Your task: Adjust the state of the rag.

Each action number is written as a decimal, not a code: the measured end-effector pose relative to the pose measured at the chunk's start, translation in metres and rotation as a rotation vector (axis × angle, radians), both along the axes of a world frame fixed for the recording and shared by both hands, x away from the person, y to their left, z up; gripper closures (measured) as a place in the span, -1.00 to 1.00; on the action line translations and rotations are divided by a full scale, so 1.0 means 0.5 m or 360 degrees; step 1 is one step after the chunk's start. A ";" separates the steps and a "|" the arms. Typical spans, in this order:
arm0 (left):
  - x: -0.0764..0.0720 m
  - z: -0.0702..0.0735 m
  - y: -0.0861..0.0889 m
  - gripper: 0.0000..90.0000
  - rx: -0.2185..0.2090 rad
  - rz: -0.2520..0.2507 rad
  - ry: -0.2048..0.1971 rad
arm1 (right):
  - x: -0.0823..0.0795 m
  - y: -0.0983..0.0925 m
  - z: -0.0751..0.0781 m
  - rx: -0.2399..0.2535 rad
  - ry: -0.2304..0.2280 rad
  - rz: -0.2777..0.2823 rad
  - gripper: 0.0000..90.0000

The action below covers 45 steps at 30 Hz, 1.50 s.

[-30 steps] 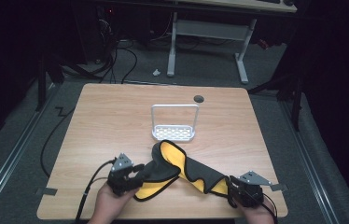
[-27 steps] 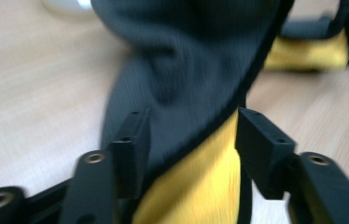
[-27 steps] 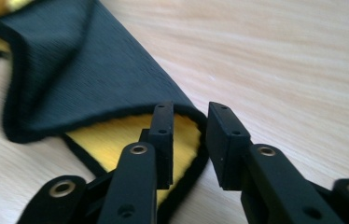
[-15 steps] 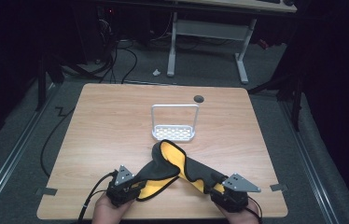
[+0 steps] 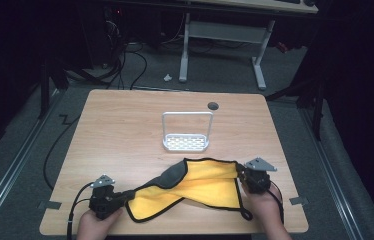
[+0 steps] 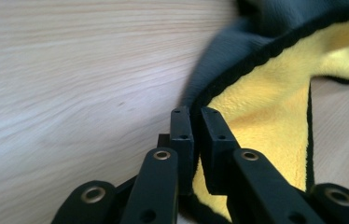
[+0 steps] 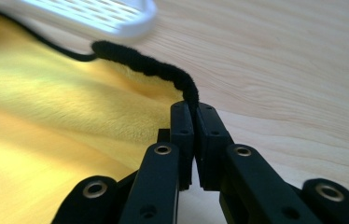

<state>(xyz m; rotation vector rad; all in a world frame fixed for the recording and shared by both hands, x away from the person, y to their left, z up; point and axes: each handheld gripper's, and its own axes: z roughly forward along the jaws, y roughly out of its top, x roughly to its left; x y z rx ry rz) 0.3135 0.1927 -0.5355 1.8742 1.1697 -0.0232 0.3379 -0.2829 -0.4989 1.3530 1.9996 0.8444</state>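
Two corners of the yellow cloth (image 5: pixel 195 187) are pinched so it can be stretched flat across the table (image 5: pixel 125 125). Left gripper (image 5: pixel 120 199) has just been closing and clamps the black-edged hem at its 3 o'clock; right gripper (image 5: pixel 241 175) clamps the hem at its 9 o'clock, with the white rack (image 5: pixel 186 142) at the cloth's 12.

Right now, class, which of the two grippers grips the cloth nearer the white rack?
The right gripper: it pinches the cloth's black-edged corner just below the white rack; the left gripper clamps the far corner.
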 end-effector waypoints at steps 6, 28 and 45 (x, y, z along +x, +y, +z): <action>-0.016 0.018 -0.006 0.21 0.0081 0.0076 -0.0153 | 0.024 -0.005 0.001 -0.0001 -0.0025 -0.0092 0.39; -0.077 0.046 -0.286 0.39 0.0488 -0.0400 -0.0576 | -0.113 0.059 -0.035 0.0004 0.0062 0.0201 0.41; 0.115 0.066 0.007 0.32 0.0058 0.0424 -0.0310 | -0.104 0.039 -0.052 0.0008 0.0139 0.0170 0.54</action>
